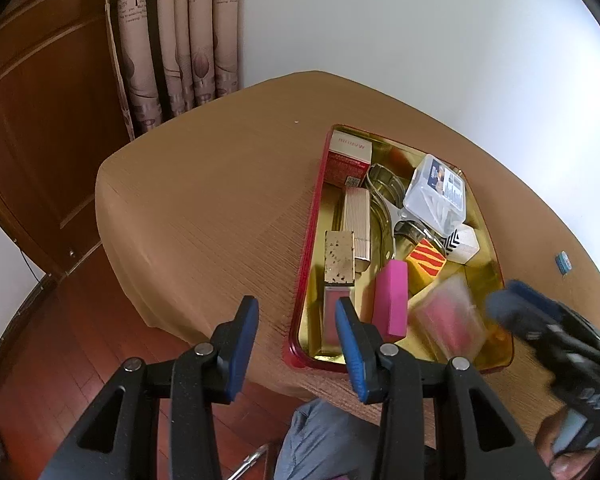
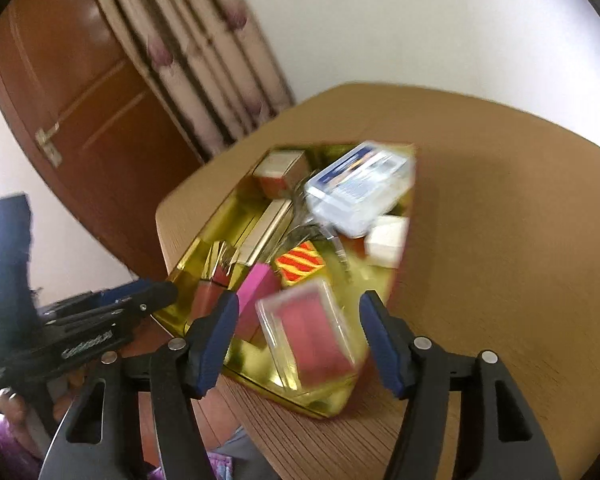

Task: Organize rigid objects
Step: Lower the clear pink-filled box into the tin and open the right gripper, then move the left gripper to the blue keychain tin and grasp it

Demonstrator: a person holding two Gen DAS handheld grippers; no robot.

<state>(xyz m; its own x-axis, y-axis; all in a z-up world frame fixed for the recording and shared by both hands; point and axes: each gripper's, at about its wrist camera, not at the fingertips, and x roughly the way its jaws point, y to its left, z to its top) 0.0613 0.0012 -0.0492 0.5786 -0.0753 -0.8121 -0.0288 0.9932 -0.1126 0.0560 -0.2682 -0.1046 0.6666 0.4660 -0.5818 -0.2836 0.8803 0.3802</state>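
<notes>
Rigid objects lay gathered in a gold-lined tray (image 1: 306,256) with a red outer wall, set on the tan counter (image 1: 204,208) toward its right half. Along the tray's left side sat a red and white carton (image 1: 348,156) at the far end, then a ribbed silver case (image 1: 356,216), then a gold-capped lip gloss tube (image 1: 338,276) nearest the camera. A pink block (image 1: 390,300) lay just right of the tube, with an orange striped cube (image 1: 426,260) and a white box (image 1: 466,244) beyond it. A clear plastic box (image 1: 436,192) rested tilted over metal rings (image 1: 384,184) at the tray's far right.

A clear case with red contents (image 2: 312,332) lay at the tray's near end, blurred in both views.

The left tongs (image 1: 296,344) hung above the tray's near left corner, spread, with nothing between the pads. The right tongs (image 2: 296,340) hung over the tray's near end, spread wider than the clear case; the case appeared between the pads, and neither pad pressed on it.

A small blue item (image 1: 563,261) lay on the counter, well apart from the tray.
</notes>
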